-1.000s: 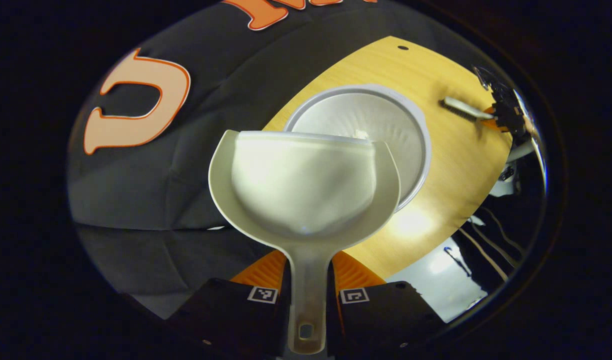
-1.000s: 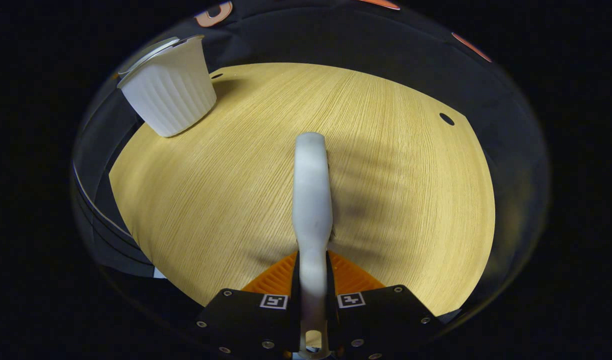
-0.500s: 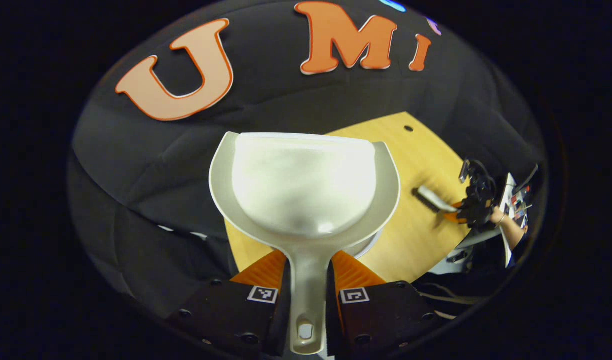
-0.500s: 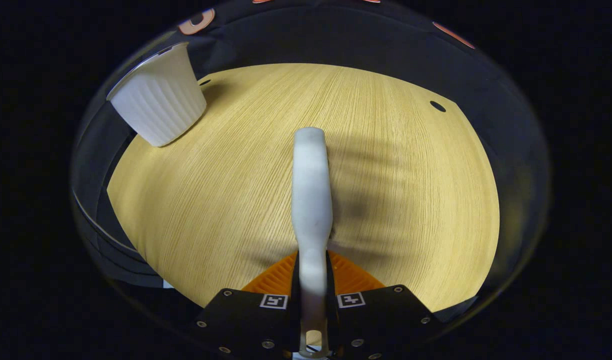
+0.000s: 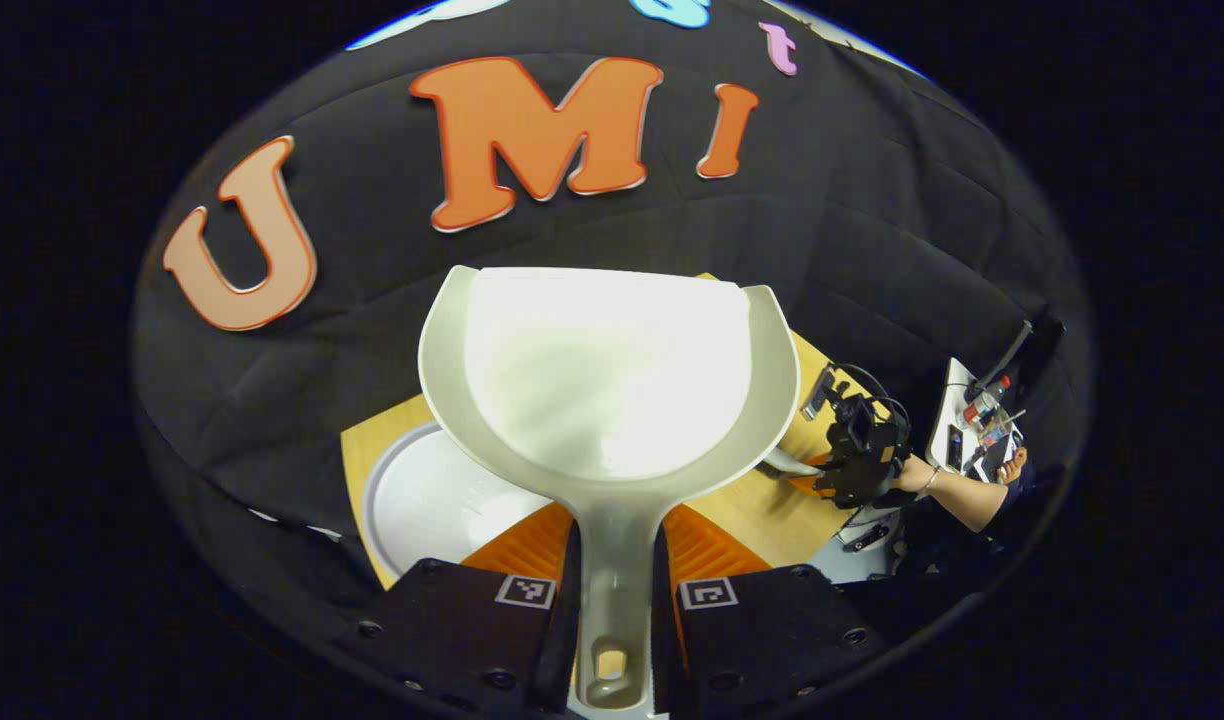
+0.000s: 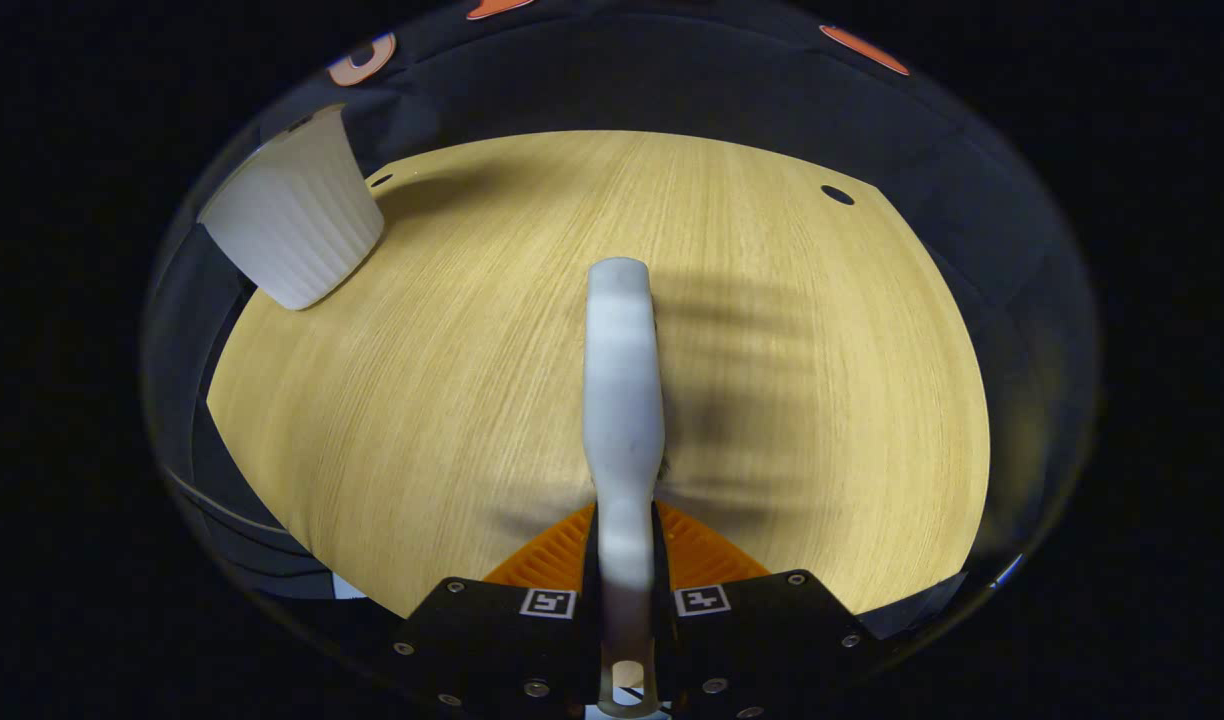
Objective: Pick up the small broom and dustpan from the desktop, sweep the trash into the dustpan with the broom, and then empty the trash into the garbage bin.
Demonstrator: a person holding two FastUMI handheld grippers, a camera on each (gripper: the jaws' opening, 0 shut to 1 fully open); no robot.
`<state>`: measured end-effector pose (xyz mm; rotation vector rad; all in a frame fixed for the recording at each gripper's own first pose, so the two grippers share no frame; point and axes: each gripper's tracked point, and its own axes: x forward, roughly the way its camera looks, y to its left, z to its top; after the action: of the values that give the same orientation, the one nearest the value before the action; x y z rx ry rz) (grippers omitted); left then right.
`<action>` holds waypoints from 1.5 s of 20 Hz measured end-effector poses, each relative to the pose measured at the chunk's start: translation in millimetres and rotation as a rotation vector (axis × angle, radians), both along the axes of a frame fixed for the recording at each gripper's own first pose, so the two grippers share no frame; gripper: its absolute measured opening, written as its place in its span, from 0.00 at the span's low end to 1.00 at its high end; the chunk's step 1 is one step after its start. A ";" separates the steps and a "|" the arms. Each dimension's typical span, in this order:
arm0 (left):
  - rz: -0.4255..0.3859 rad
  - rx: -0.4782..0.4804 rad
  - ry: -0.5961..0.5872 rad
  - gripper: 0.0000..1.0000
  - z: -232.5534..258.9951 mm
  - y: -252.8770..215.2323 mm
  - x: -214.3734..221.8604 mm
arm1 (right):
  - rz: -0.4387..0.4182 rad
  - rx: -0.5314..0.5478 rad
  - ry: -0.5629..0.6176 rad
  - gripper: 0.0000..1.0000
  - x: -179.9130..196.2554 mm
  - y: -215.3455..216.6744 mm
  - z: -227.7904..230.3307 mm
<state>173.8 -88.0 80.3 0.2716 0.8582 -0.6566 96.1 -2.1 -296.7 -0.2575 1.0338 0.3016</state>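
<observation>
white dustpan (image 5: 608, 375) clamped in left gripper (image 5: 617, 560), above garbage bin (image 5: 427, 500).

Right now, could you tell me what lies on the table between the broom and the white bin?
Nothing: in the right gripper view, bare wooden table runs from the broom to the bin at the far corner.

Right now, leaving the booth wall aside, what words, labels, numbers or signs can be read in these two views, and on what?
Nothing legible.
dustpan, broom, garbage bin, desktop: no text or label visible.
left gripper and right gripper: square black-and-white coded markers only, patterns, not words.
small objects at the far right of the left gripper view: too small to read.
</observation>
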 end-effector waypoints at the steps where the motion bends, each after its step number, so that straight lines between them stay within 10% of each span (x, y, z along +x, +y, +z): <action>1: -0.020 -0.002 0.018 0.31 -11.3 -11.8 -4.1 | -0.002 -0.003 0.000 0.21 2.1 -3.0 0.0; 9: 0.003 0.049 0.213 0.31 -140.9 -39.9 -18.9 | -0.085 0.007 0.017 0.21 22.1 8.2 5.7; 19: 0.402 0.017 0.290 0.31 -259.7 19.0 49.6 | -0.100 0.017 0.007 0.21 75.6 143.8 25.7; 30: 0.520 0.063 0.320 0.32 -201.7 49.3 128.5 | -0.106 0.005 0.014 0.21 106.4 214.7 22.8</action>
<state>302.3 -38.7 -121.4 -0.0082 1.2015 -0.1864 202.5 212.6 -273.9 -0.1960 1.0561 0.2101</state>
